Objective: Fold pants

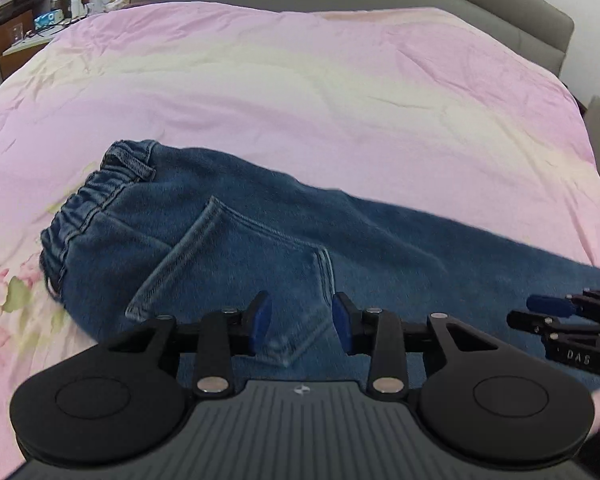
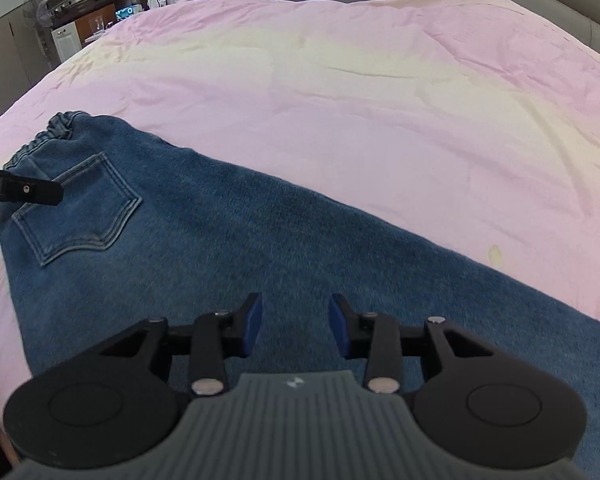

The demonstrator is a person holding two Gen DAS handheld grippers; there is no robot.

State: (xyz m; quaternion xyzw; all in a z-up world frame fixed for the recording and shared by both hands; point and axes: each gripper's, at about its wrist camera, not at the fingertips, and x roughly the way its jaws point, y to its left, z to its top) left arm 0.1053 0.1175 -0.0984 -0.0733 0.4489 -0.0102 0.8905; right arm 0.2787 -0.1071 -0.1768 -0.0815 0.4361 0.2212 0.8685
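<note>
Two hand-held grippers hover over blue denim pants spread on a pink bed cover.

The left gripper (image 1: pixel 302 322) points down at the seat of the pants (image 1: pixel 284 236), its blue pads part-way open with nothing between them; the right gripper (image 2: pixel 296 326) hangs over the leg further along, also part-way open and empty; each shows at the edge of the other's view. The pants lie flat, apparently already folded leg on leg, elastic waistband (image 1: pixel 88 200) to the left, back pocket (image 1: pixel 240 276) uppermost, legs running right along the near side of the bed cover (image 1: pixel 320 92). The denim looks thick, soft and limp, fairly heavy, not slippery or fragile; it should drape when lifted, so the waistband and the leg ends or doubled edges seem the surest places to pinch.
</note>
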